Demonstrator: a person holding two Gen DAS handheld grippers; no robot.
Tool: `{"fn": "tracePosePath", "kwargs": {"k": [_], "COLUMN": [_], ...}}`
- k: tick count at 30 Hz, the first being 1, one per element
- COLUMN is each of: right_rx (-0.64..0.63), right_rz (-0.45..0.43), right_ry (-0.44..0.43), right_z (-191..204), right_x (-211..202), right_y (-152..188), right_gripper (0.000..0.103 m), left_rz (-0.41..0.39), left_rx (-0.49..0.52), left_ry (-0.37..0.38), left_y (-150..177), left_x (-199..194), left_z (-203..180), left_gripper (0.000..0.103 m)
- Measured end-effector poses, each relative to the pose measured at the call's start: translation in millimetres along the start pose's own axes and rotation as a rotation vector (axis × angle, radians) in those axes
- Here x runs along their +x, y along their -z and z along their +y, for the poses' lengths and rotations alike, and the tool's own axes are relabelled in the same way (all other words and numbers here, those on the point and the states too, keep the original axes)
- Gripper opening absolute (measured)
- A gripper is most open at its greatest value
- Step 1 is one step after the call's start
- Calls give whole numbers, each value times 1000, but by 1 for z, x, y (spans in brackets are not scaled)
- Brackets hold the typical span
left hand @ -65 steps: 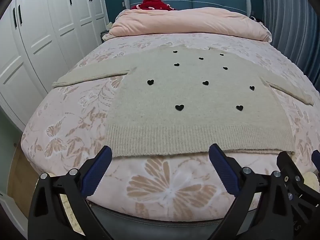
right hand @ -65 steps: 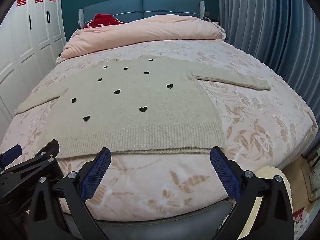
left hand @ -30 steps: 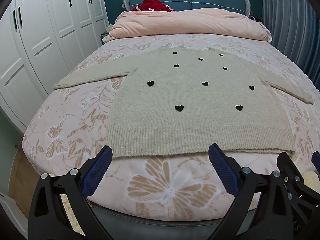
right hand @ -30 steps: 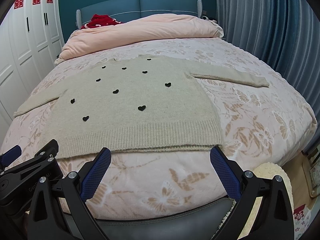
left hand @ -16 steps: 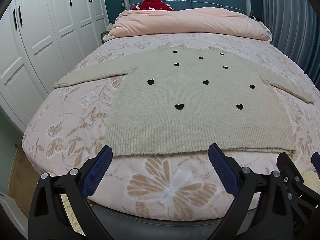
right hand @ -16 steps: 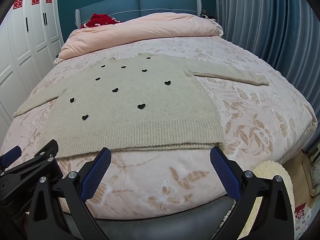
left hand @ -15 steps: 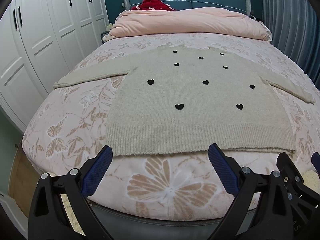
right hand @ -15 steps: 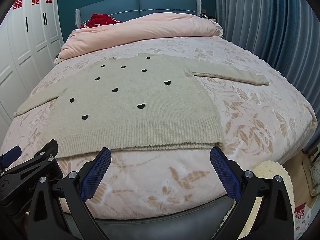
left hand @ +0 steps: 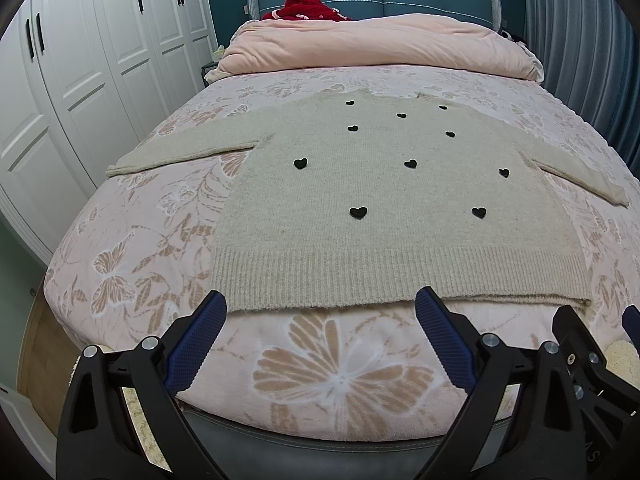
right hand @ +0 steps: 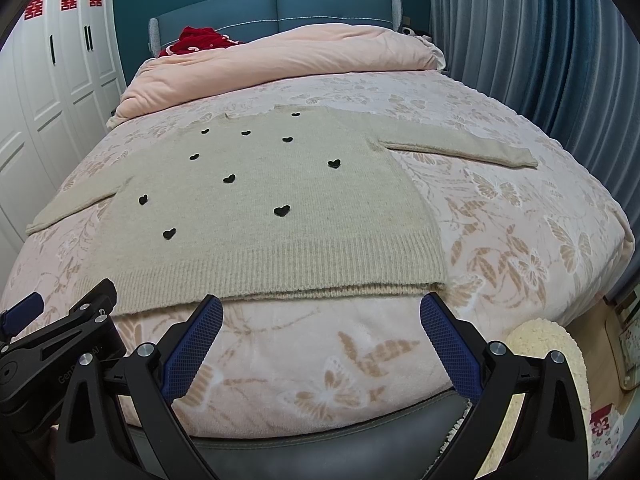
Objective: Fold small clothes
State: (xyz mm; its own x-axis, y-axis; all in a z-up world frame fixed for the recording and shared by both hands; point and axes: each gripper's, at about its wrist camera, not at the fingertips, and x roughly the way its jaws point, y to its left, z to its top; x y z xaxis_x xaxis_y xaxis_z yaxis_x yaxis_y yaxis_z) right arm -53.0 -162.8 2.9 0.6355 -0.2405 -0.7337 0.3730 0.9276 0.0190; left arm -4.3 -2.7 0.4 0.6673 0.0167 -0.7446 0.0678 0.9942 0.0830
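A beige knit sweater with small black hearts lies flat and face up on the bed, sleeves spread to both sides, ribbed hem toward me. It also shows in the right wrist view. My left gripper is open and empty, just short of the hem's left half. My right gripper is open and empty, just short of the hem's right half. Each gripper's black frame shows at the edge of the other's view.
The bed has a pink floral cover. A folded pink duvet and red cloth lie at the headboard. White wardrobes stand left, blue curtains right, a cream rug on the floor.
Both grippers have crept slightly forward toward the sweater's hem. Both stay open. The sweater has not moved.
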Motion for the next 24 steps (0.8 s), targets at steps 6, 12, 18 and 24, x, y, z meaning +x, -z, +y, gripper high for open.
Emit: {"fn": "tracePosePath", "kwargs": {"k": [6, 12, 18, 24], "right_rx": [2, 2, 4, 4], "right_rz": [1, 1, 5, 8], "right_ry": [0, -1, 0, -1], "right_z": [0, 0, -1, -1], "right_x": [0, 0, 2, 2], "right_y": [0, 0, 2, 4], "right_gripper": [98, 98, 98, 98], "left_rz": [1, 1, 2, 3], "left_rx": [1, 1, 3, 3], "left_ry": [-1, -1, -2, -3], "left_y": [1, 1, 2, 2], "left_x": [1, 1, 1, 2], "left_z": [0, 0, 0, 0], "left_gripper": [93, 92, 92, 92]}}
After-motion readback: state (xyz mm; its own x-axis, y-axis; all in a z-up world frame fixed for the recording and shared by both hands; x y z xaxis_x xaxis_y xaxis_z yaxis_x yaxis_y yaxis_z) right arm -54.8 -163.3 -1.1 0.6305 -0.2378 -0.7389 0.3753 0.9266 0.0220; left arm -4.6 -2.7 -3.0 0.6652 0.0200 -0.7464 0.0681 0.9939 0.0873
